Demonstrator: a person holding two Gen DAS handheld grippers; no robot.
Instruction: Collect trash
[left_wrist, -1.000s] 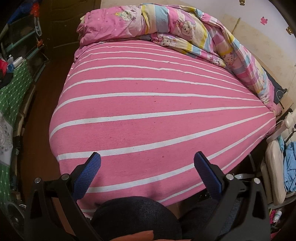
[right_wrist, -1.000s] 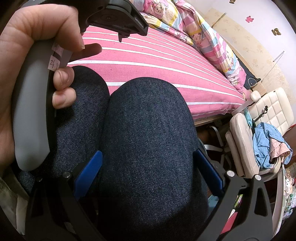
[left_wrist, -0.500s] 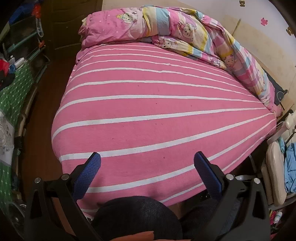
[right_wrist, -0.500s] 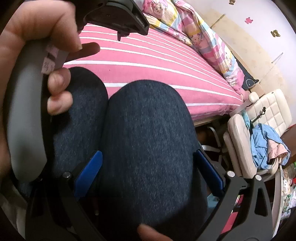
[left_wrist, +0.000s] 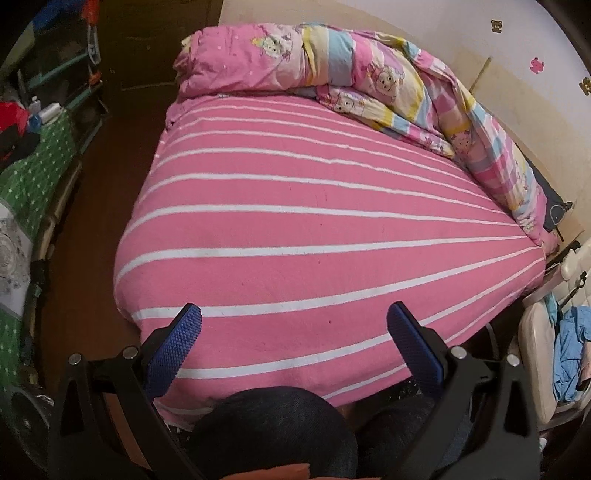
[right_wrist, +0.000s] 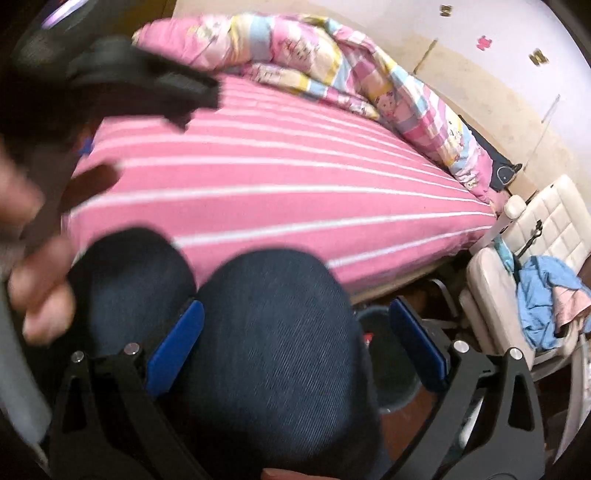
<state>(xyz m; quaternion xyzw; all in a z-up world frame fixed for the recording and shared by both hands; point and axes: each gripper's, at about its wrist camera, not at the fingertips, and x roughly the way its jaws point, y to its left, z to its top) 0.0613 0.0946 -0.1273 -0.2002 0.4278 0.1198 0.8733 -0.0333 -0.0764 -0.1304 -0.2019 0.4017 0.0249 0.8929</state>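
At the bottom of the left wrist view, the left tongs stand spread wide with nothing between their blue pads, above a knee in dark denim that is cut off by the lower edge. Beyond it lies the bed, its pink sheet crossed by white stripes and bare of any litter that can be made out. A rumpled cartoon-print quilt is heaped along the far end and the right side. To the left, a green dotted cloth carries small things too dim to name.

In the right wrist view the right tongs are likewise spread and grip nothing, held over the person's denim-clad thighs. The left hand and the tool it holds are blurred at the left edge. Between the right pad and the thigh, a dark round bin sits on the floor, mostly hidden; its contents cannot be told. A cream padded chair with a blue garment stands further right.
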